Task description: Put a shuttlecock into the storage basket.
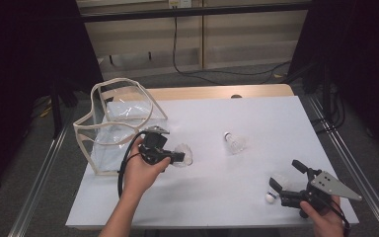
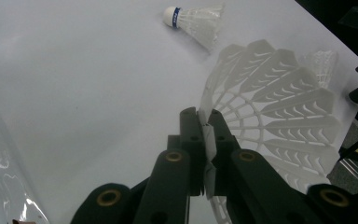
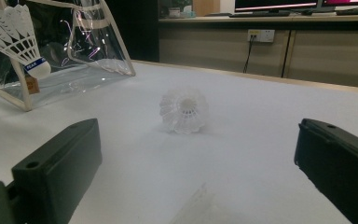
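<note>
Nearest to me, the right black two-jaw gripper (image 1: pixel 287 181) rests low at the near right corner of the white table (image 1: pixel 256 123), its jaws spread wide apart and holding nothing. A white plastic shuttlecock (image 1: pixel 275 187) lies on the table between those jaws, cork tip toward the near edge.

Further in and to the left, I see the left black gripper (image 2: pixel 206 140) in my left hand (image 1: pixel 140 170), clenched on the rim of a second white plastic shuttlecock's skirt (image 2: pixel 279 126); the thin edge is pinched flat between the jaws, and the shuttlecock is lifted off the table.

Near the middle of the table a third white shuttlecock (image 1: pixel 233 141) lies on its side, a blue band around its cork in the left gripper view.

At the far left stands a clear plastic bag with cream trim (image 1: pixel 113 123), its mouth open upward, just beside the left gripper.
</note>
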{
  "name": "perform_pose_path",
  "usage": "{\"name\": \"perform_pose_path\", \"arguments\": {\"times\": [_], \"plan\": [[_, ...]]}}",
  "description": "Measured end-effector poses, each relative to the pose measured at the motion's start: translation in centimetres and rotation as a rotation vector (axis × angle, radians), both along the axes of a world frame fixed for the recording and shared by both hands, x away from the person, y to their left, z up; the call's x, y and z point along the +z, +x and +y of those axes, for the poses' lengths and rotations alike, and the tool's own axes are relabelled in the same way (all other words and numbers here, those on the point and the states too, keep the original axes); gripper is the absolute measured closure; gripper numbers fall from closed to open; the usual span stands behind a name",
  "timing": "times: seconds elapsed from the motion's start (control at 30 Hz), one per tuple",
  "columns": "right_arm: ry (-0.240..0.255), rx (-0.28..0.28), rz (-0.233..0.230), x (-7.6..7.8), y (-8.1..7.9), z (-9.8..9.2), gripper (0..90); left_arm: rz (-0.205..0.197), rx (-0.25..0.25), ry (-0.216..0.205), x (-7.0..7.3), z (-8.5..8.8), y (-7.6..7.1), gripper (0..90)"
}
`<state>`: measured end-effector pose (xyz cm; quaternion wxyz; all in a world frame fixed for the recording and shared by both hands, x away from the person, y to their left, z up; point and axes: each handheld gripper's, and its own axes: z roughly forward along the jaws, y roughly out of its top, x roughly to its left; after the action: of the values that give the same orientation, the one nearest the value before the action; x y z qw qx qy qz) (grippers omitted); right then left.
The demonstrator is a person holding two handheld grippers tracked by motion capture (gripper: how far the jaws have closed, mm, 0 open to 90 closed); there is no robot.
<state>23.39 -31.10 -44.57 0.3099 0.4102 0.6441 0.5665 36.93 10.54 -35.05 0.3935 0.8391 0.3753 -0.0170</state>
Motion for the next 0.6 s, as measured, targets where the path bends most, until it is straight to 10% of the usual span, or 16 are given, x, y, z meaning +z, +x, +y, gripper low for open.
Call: {"name": "perform_pose_path", "arguments": {"times": [0.6], "plan": [[0.001,-0.001,-0.002,0.0,0.0,0.0,0.4,0.017,0.007,0.002,1.1,0.0,0.8,88.7]]}}
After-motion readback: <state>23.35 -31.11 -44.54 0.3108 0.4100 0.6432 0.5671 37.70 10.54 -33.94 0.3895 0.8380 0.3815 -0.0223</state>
